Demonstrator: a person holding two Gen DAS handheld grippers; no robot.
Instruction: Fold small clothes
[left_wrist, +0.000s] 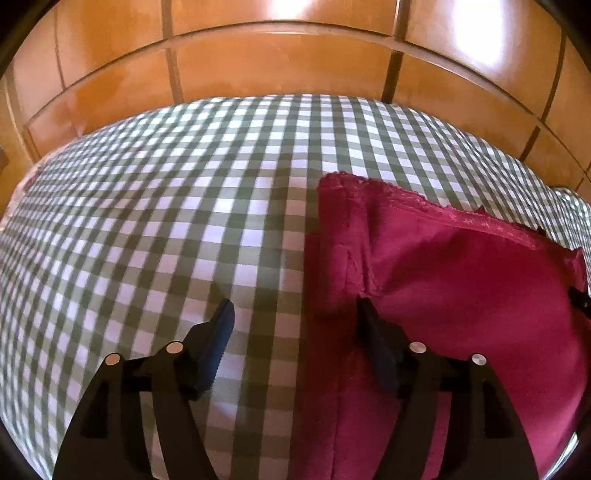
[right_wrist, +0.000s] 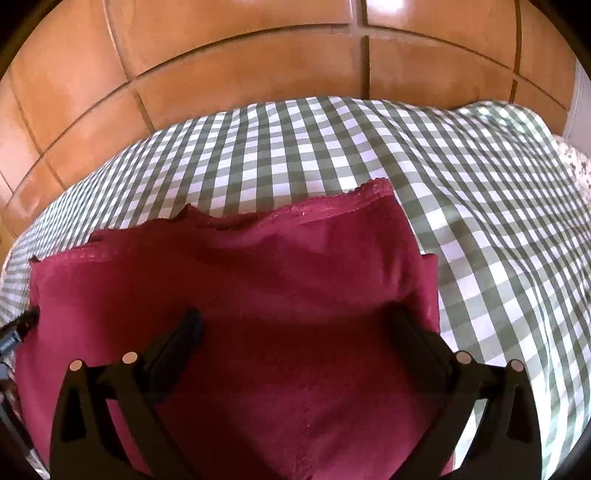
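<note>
A small dark red garment (left_wrist: 443, 280) with a lace-trimmed far edge lies flat on a green and white checked cloth (left_wrist: 184, 206). My left gripper (left_wrist: 295, 314) is open over the garment's left edge, its right finger (left_wrist: 373, 332) on the red fabric and its left finger (left_wrist: 218, 332) over the cloth. In the right wrist view the garment (right_wrist: 258, 280) fills the lower middle. My right gripper (right_wrist: 295, 325) is open wide, both fingers over the red fabric near its right side. The left gripper's tip (right_wrist: 22, 325) shows at the garment's left edge.
The checked cloth (right_wrist: 480, 206) covers a raised soft surface and is wrinkled at the right. Beyond its far edge is an orange tiled floor (left_wrist: 280, 62). A patterned white fabric (right_wrist: 576, 166) shows at the far right edge.
</note>
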